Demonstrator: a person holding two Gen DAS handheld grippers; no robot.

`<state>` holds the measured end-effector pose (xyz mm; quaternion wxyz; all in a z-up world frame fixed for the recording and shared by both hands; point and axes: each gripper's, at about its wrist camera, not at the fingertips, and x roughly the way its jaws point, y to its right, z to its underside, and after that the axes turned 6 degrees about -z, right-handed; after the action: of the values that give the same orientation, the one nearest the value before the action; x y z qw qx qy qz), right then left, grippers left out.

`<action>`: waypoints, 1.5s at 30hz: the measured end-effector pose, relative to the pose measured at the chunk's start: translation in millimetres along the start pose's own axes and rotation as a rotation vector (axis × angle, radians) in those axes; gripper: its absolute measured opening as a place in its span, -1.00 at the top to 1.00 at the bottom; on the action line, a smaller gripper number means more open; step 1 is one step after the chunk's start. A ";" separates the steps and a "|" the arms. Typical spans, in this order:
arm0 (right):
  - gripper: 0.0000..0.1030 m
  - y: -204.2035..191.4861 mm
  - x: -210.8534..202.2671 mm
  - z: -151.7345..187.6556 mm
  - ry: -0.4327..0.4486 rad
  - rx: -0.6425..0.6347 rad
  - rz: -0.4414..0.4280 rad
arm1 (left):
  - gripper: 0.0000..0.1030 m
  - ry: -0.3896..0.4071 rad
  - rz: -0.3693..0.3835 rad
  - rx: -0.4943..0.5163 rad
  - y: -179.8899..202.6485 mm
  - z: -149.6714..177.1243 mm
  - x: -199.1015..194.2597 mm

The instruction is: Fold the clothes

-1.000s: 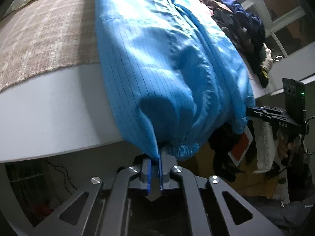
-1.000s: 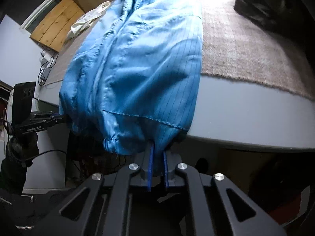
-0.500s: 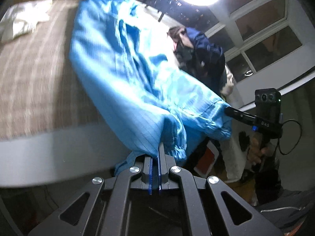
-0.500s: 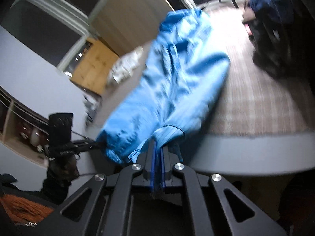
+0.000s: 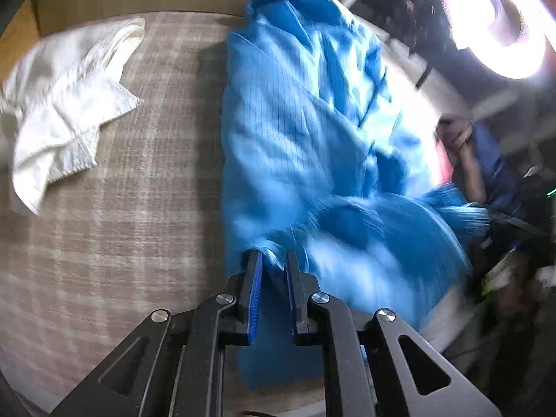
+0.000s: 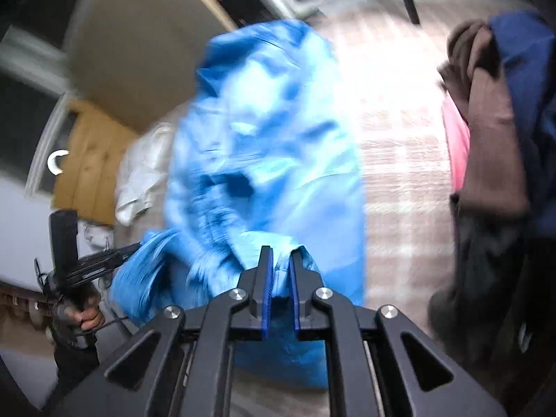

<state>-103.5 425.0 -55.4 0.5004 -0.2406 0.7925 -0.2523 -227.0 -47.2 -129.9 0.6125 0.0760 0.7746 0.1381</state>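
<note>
A bright blue striped garment [image 5: 305, 132] lies lengthwise on the beige checked cloth of the table [image 5: 139, 191]. It also shows in the right wrist view [image 6: 264, 146]. My left gripper [image 5: 272, 260] is over the table with its jaws slightly apart, and the garment's lower hem sits between its fingers. My right gripper [image 6: 278, 259] stands the same way, slightly apart with a fold of the hem between its fingers. Both hold the lower end raised above the rest of the garment. The picture is blurred by motion.
A crumpled white garment [image 5: 66, 104] lies on the table at the far left. A heap of dark blue, brown and pink clothes [image 6: 493, 139] sits at the right. A bright ring lamp [image 5: 504, 24] shines above. A wooden cabinet [image 6: 87, 166] stands beyond the table.
Both grippers have lifted the blue garment's lower hem from below the table edge and carried it up and forward over the table. Their jaws have parted slightly.
</note>
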 end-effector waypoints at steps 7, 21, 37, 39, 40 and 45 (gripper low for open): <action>0.44 20.8 13.2 -54.4 -0.040 -0.050 0.112 | 0.40 0.139 -0.040 0.181 10.5 44.5 -54.0; 0.17 48.9 64.0 -41.0 -0.127 -0.130 0.250 | 0.42 0.076 -0.127 0.426 16.8 16.4 16.5; 0.55 29.3 68.3 -68.2 -0.149 -0.287 0.390 | 0.13 0.013 -0.047 0.236 -22.3 -15.6 7.8; 0.55 19.2 66.5 -68.9 -0.135 -0.316 0.388 | 0.11 0.022 -0.082 0.276 -16.0 -14.7 8.3; 0.55 14.1 65.7 -69.3 -0.128 -0.331 0.387 | 0.11 0.020 -0.088 0.278 -18.0 -16.9 10.7; 0.15 12.5 62.3 -60.9 -0.115 -0.317 0.400 | 0.11 0.016 -0.102 0.253 -26.9 -1.6 7.1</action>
<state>-184.7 404.7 -82.6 0.5405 -0.1685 0.8242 -0.0069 -228.9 -70.9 -144.4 0.5980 0.1120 0.7936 0.0085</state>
